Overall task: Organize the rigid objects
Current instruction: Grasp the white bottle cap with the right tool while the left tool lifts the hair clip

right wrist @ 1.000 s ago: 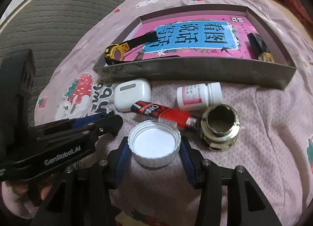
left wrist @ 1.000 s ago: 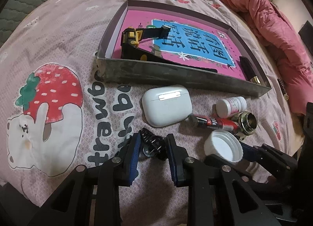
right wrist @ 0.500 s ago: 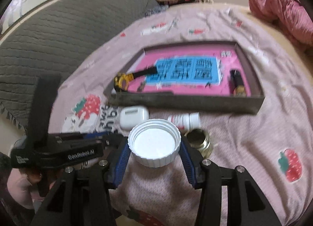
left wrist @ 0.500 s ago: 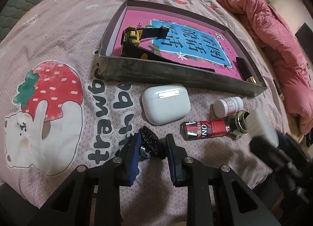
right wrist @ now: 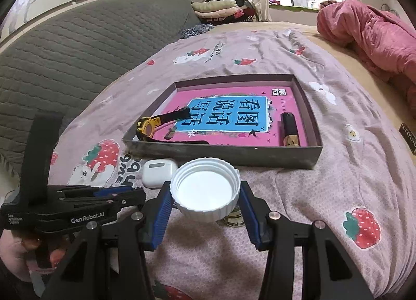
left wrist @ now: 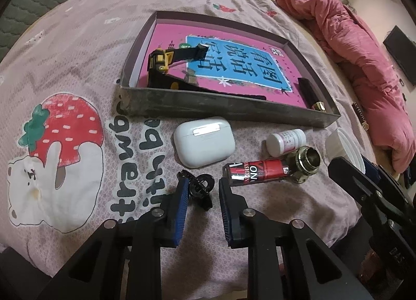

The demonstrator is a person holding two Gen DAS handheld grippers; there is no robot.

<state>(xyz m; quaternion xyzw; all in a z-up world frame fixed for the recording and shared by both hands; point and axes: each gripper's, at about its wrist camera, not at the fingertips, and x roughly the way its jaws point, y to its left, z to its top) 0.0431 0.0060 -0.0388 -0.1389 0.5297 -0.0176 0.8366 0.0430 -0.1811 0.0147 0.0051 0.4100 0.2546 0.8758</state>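
a watch [left wrist: 166,62] and dark tube [left wrist: 310,96] already lie in the box [left wrist: 221,109] at 12 o'clock. right tongs [right wrist: 205,202] grip a white cap [right wrist: 205,192] above the bed. left tongs [left wrist: 201,192] are closing round a black clip [left wrist: 199,188]. four items remain on the bed.

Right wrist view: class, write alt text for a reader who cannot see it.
The right claw grips a white lid above a bedspread. Behind it a tray holds a book, watch and lipstick.
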